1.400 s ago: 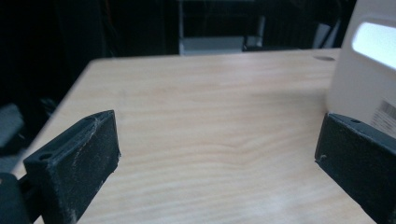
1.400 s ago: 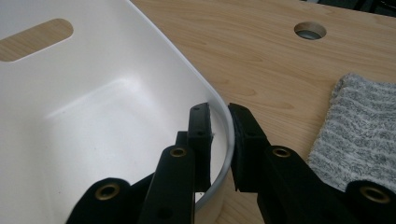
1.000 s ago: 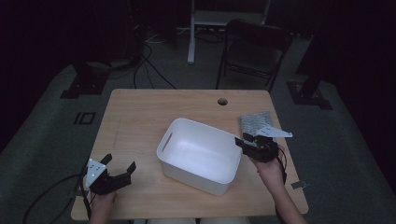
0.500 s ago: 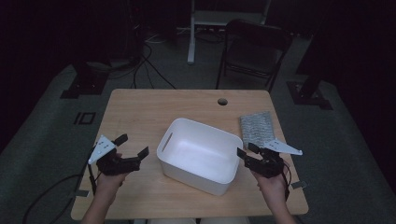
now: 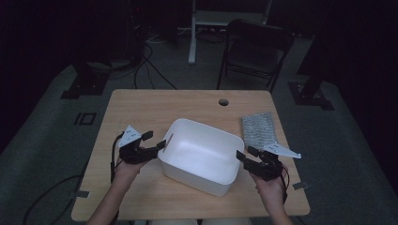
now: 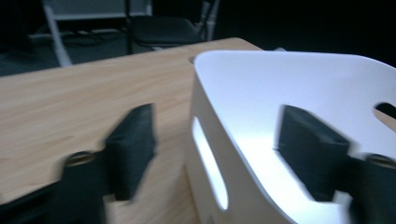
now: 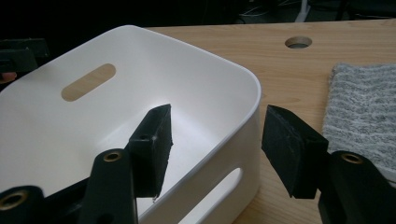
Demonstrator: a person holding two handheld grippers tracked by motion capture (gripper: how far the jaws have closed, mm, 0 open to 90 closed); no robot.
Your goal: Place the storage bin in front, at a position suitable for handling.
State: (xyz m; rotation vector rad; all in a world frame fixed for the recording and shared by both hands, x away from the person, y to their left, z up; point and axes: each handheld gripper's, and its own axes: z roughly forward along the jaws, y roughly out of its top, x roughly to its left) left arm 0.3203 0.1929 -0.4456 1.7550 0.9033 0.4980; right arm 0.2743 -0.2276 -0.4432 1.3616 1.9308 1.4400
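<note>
A white plastic bin [image 5: 199,157] with slot handles sits mid-table, empty. My left gripper [image 5: 154,139] is at its left end, open. In the left gripper view the left gripper [image 6: 217,133] straddles the bin's [image 6: 299,79] handle wall, one jaw outside and one inside. My right gripper [image 5: 247,153] is at the bin's right end, open. In the right gripper view the right gripper [image 7: 219,137] has the bin's [image 7: 93,121] rim and slotted wall between its jaws. Neither pair of jaws is closed on the wall.
A folded grey cloth [image 5: 257,129] lies flat on the wooden table [image 5: 187,105] right of the bin, also shown as the cloth [image 7: 362,112] beside my right jaw. A cable hole [image 5: 223,101] is at the far edge. A folding chair [image 5: 256,47] stands beyond the table.
My left gripper moved forward and right up to the bin's left wall. My right gripper drew back from near the cloth and came in onto the bin's right wall.
</note>
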